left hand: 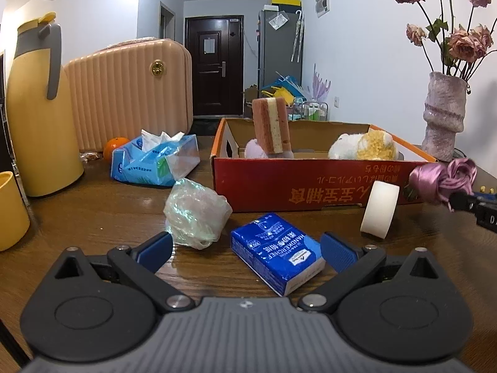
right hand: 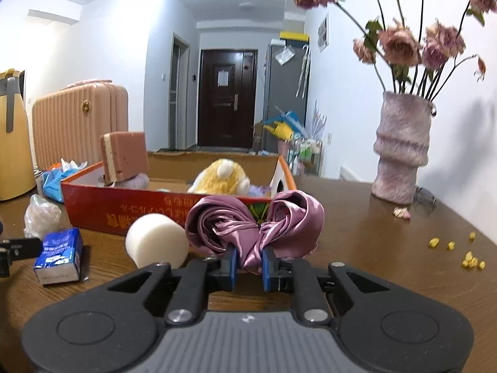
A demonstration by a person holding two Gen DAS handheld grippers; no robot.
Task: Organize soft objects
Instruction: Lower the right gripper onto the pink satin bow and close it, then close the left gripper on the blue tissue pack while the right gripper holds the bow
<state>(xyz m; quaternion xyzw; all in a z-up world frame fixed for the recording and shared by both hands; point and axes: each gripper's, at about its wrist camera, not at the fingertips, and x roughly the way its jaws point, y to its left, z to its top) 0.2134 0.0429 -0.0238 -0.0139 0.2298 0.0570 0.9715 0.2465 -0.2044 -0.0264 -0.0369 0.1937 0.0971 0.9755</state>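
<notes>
Two grippers: right gripper (right hand: 249,267) pinches satin bow (right hand: 254,227) beside box edge (right hand: 161,191); left gripper (left hand: 247,250) wide.

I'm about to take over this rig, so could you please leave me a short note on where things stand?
Right hand-held gripper: shut on the purple satin bow, in front of the box.
Left hand-held gripper: open, empty, over the blue handkerchief pack.
Done: sponge and plush toy sit in the red cardboard box.
Left: box the bow, then the pack, white foam roll and crumpled plastic bag on the table.
</notes>
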